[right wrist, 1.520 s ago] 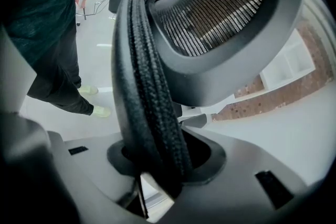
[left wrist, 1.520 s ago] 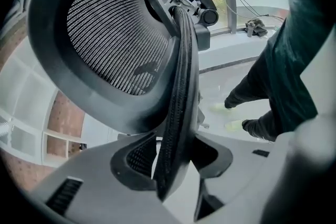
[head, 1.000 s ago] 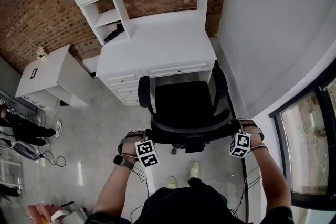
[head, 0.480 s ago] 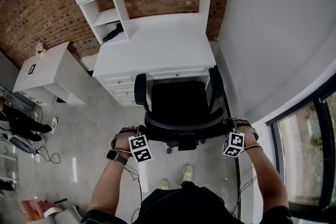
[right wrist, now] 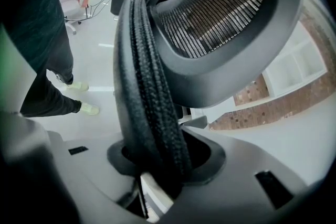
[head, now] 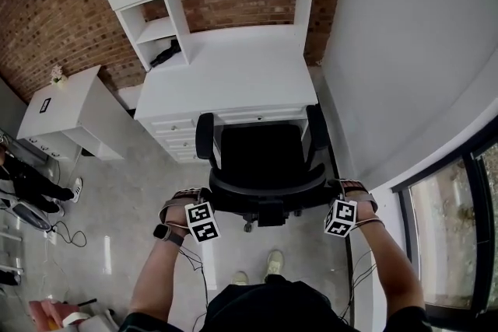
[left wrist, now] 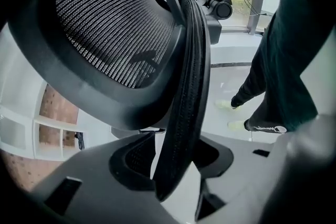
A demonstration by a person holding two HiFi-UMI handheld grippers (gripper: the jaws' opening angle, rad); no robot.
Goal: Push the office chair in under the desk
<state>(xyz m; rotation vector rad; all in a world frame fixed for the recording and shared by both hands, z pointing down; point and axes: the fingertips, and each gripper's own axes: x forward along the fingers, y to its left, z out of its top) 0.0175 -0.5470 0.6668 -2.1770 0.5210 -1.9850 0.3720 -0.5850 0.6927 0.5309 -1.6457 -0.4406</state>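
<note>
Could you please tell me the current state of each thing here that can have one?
Black mesh office chair: upright, seat front at the desk's kneehole, backrest outside.
White desk: against the brick wall, drawers closed.
Left gripper: open; jaws have just been opening, backrest rim loose between them.
Right gripper: shut on the backrest rim.
</note>
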